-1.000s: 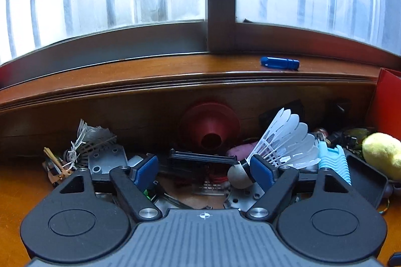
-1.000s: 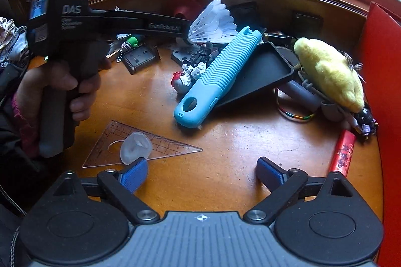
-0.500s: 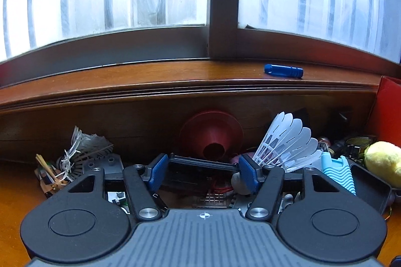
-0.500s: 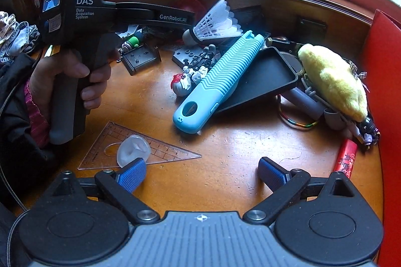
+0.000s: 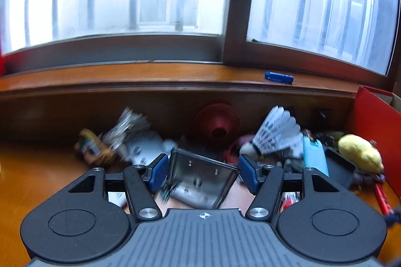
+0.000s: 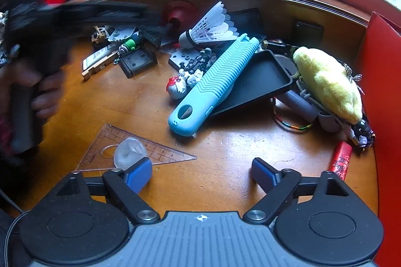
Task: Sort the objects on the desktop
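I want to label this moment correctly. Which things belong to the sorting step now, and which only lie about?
In the job now:
left gripper, jaws around the dark clear box

Only lying about:
shuttlecock
blue comb
yellow plush toy
triangle ruler
black tray

I see the wooden desk: ruler at 8 o'clock, brush centre, firecracker at 4.

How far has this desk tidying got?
Barely begun. In hand: the left gripper is clamped on a small clear box and tilting it. The right gripper is open with nothing between its fingers. Left: the shuttlecock, blue brush, yellow plush and set square lie unsorted on the desk.
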### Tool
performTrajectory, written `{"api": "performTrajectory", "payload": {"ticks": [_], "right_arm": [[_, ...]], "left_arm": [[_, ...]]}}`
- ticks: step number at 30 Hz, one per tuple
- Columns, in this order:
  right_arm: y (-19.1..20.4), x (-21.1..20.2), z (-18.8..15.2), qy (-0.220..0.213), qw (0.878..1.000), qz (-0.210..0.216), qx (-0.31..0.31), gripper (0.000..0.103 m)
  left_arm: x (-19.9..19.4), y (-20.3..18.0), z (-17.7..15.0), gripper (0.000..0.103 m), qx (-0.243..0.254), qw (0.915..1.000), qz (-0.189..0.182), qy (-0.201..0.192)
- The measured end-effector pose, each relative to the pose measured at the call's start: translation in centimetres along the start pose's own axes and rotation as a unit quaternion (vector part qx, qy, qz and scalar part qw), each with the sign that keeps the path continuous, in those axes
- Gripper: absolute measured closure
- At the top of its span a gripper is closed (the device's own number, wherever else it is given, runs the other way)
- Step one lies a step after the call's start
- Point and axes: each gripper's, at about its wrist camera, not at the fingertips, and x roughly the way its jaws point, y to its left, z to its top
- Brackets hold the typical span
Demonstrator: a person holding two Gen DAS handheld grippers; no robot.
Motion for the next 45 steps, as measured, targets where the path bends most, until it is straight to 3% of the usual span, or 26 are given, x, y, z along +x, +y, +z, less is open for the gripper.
{"api": "performTrajectory", "payload": {"ticks": [3, 8, 13, 18, 23, 26, 31, 38, 45], "right_arm": [[0.6, -0.4, 0.6, -0.01, 1.0, 0.006, -0.019, 0.019], [2.8, -0.8, 2.7, -0.036, 0.996, 0.031, -0.076, 0.02], [5.5, -0.4, 5.4, -0.065, 0.985, 0.068, -0.146, 0.022], [7.4, 2.0, 8.5, -0.082, 0.976, 0.089, -0.181, 0.023], [7.7, 6.0, 11.8, -0.067, 0.979, 0.101, -0.162, 0.046], [7.6, 8.6, 12.9, -0.04, 0.981, 0.109, -0.157, 0.047], [8.3, 10.4, 12.0, -0.02, 0.978, 0.11, -0.177, 0.051], [9.1, 7.4, 8.2, -0.017, 0.976, 0.094, -0.198, 0.051], [7.1, 4.1, 4.7, -0.005, 0.986, 0.087, -0.142, 0.051]], "left_arm": [[-2.6, 1.3, -1.5, 0.05, -0.013, 0.9998, 0.009, 0.013], [-3.7, 2.8, -3.3, 0.048, -0.03, 0.9981, 0.042, 0.034], [-5.2, 3.7, -4.3, 0.027, -0.032, 0.9975, 0.054, 0.031], [-6.1, 4.8, -4.8, 0.019, -0.045, 0.996, 0.072, 0.026], [-6.3, 5.6, -5.1, 0.015, -0.065, 0.9941, 0.081, 0.031], [-6.6, 5.7, -5.2, 0.01, -0.07, 0.9932, 0.086, 0.036], [-7.9, 5.2, -6.1, 0.01, -0.066, 0.9916, 0.097, 0.053], [-10.6, 4.1, -8.1, 0.01, -0.01, 0.989, 0.118, 0.089], [-10.1, 4.1, -9.1, 0.01, 0.028, 0.9795, 0.167, 0.109]]}}
